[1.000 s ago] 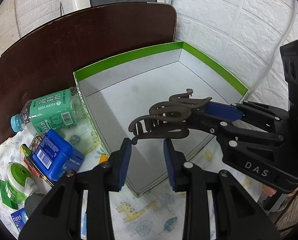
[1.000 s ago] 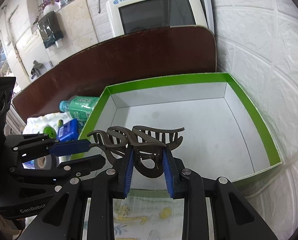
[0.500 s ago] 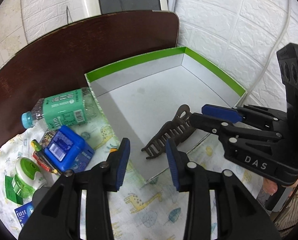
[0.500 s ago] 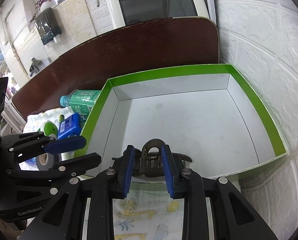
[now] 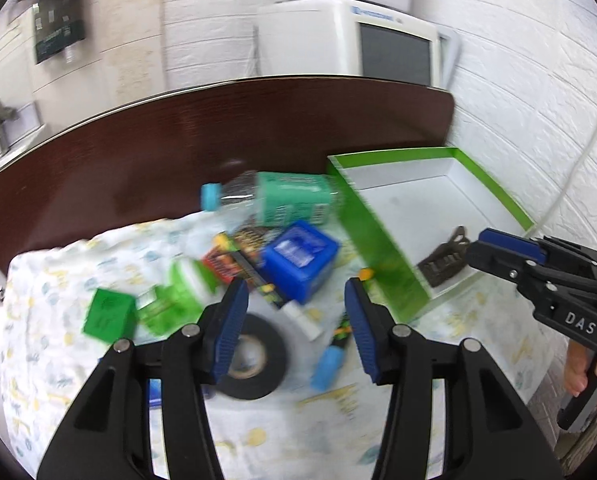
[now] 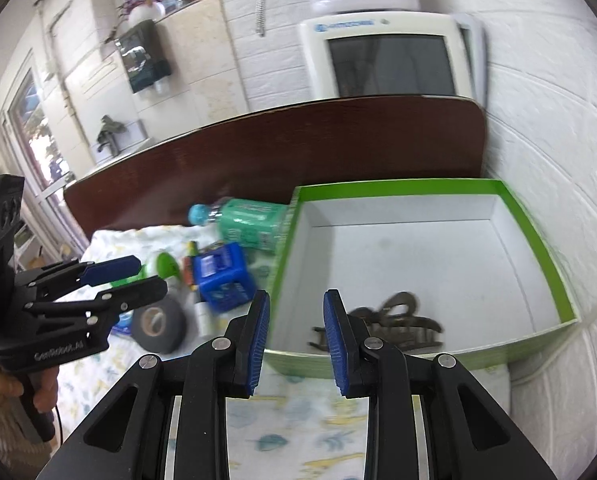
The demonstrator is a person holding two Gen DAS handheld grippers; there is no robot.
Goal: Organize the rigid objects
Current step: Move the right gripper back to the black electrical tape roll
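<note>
Brown hair claw (image 6: 394, 326) in box (image 6: 538, 236), beyond right fingers (image 6: 258, 332).

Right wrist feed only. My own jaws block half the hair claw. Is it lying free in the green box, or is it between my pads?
Observer: The left wrist view shows the hair claw lying on the floor of the green box, by its near wall. Nothing is between the jaws of the right gripper.
Operator: The left gripper hides the cloth's far side. Anything there?
Observer: A small green carton lies on the cloth, apart from the black tape roll.
</note>
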